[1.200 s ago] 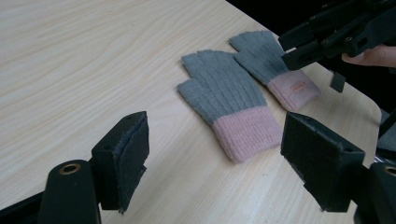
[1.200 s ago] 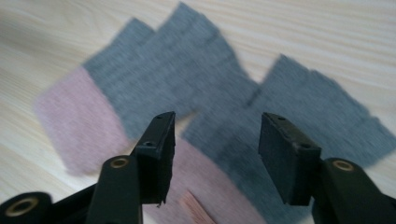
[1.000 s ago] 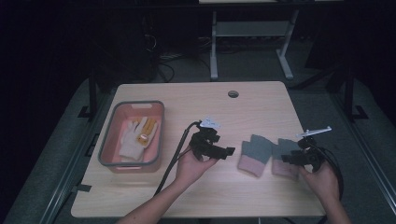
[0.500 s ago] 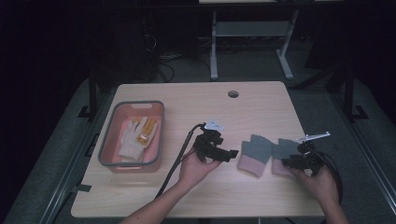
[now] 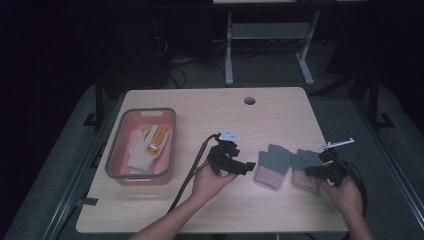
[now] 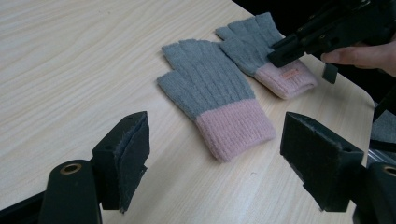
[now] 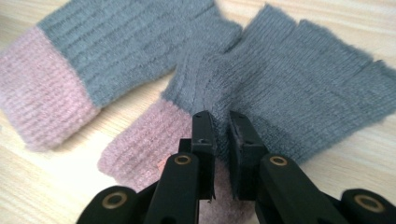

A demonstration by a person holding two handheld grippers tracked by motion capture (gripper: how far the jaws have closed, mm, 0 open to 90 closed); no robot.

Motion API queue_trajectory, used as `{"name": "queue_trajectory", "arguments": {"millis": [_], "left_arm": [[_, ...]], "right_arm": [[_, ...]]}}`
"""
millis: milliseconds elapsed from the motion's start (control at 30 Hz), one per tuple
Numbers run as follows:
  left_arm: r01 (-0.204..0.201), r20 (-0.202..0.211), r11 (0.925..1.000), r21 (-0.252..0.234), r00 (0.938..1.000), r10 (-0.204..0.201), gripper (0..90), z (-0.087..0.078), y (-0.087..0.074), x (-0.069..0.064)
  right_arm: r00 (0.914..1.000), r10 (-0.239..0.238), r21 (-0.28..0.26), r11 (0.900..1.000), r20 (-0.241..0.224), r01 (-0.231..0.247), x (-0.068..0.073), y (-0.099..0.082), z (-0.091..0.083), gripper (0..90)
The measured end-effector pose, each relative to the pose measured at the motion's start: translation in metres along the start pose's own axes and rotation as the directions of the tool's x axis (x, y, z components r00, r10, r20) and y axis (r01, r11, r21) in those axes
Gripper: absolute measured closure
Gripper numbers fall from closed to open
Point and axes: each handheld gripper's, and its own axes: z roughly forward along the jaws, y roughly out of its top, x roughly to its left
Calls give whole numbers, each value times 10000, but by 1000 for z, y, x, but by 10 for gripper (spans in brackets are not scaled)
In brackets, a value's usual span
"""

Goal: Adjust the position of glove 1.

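Two grey fingerless gloves with pink cuffs lie side by side on the wooden table, the left glove [image 5: 272, 166] [image 6: 210, 98] [image 7: 107, 51] and the right glove [image 5: 302, 162] [image 6: 261, 49] [image 7: 299, 84]. My right gripper [image 5: 310, 171] [image 7: 219, 123] sits low on the right glove where grey meets pink. Its jaws have just been closing and now pinch a fold of the knit. My left gripper [image 5: 248, 167] [image 6: 215, 140] hovers just left of the left glove's cuff, open, with only bare table between its pads.
A pink basket [image 5: 114, 155] with a grey rim stands at the table's left and holds a white work glove [image 5: 142, 150] with yellow fingers. A round cable hole [image 5: 249, 100] lies at the far edge. Black cables trail from both grippers toward the near edge.
The right gripper's jaws have drawn together on the right glove. Both hands stay about where they were, and the gloves have not shifted.
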Motion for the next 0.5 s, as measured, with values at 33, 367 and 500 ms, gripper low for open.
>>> {"name": "queue_trajectory", "arguments": {"millis": [33, 367, 500], "left_arm": [[0, 0, 10000, 0, 10000, 0, 241, 0, 0, 0], [-9, -24, 9999, -109, 10000, 8, 240, -1, 1, 0], [-51, -5, 9999, -125, 10000, 51, 239, -2, 1, -1]], "right_arm": [[10000, 8, -30, 10000, 14, -8, 1, 1, -2, 821], [9999, -139, -689, 9975, -72, 134, 19, 20, -25, 820], [9989, -307, -719, 9970, -360, 280, 36, 29, -19, 819]]}}
